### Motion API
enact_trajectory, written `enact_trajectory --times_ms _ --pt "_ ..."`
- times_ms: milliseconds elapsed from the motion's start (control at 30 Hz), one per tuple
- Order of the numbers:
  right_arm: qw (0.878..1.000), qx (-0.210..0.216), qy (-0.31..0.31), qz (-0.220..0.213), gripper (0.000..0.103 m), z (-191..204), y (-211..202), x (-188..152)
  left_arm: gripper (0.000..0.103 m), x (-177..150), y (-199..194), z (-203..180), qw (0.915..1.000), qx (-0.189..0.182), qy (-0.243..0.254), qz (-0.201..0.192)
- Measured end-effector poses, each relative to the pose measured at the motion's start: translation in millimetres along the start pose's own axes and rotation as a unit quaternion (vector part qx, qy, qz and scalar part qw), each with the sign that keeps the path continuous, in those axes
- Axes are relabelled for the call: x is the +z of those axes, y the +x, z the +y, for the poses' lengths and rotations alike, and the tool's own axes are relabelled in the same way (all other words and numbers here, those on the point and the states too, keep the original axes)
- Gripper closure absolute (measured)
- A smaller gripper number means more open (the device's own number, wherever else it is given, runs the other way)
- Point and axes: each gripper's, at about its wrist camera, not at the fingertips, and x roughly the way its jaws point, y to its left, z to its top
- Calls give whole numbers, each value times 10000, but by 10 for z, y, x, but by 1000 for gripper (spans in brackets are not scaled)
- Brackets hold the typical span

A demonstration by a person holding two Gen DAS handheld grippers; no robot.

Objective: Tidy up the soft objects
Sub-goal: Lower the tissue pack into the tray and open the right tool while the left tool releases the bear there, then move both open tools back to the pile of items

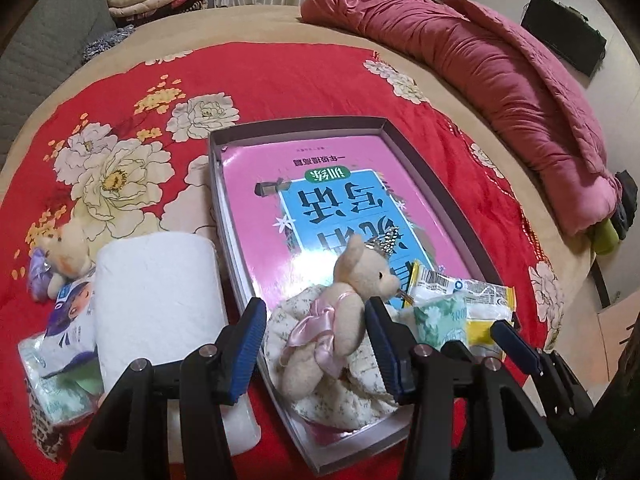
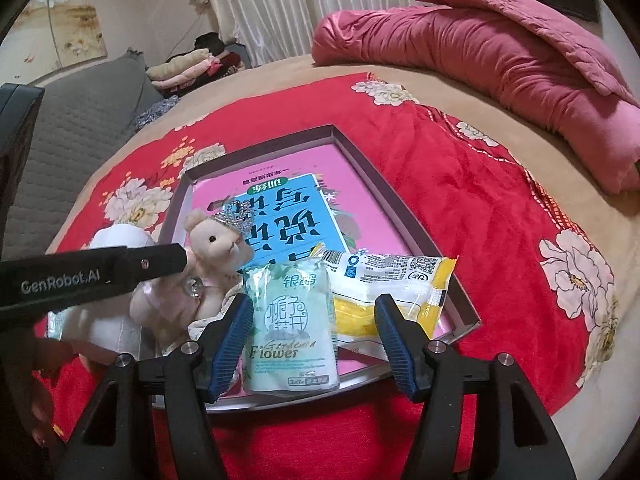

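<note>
Both tools are released, the left tool [image 1: 316, 336] straddling the teddy bear [image 1: 344, 304] and the right tool [image 2: 314, 344] the tissue pack [image 2: 290, 320] in the near end of the box [image 1: 304, 128], so either could snag while lifting; the paper roll [image 1: 160, 300] crowds the left.

left gripper [image 1: 316, 344]: jaws apart, angled down | right gripper [image 2: 312, 344]: jaws apart, angled down
</note>
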Motion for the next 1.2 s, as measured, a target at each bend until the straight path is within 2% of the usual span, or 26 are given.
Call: enact_trajectory --times_ms 200,333,833,900,1200 --pt "10000 1 6 5 38 -1 0 3 52 100 157 34 9997 -7 -60 248" --pt "10000 20 46 -1 38 -23 -2 2 52 158 247 88 9990 245 -75 354" --pt "10000 36 61 26 37 -27 9 6 52 233 -27 78 9994 -250 -246 8" --pt "10000 34 53 21 33 -26 6 4 52 212 -82 54 9990 -346 -269 -20" --pt "9999 79 127 -56 30 -72 -18 17 52 109 -255 -52 9991 -369 -138 -166"
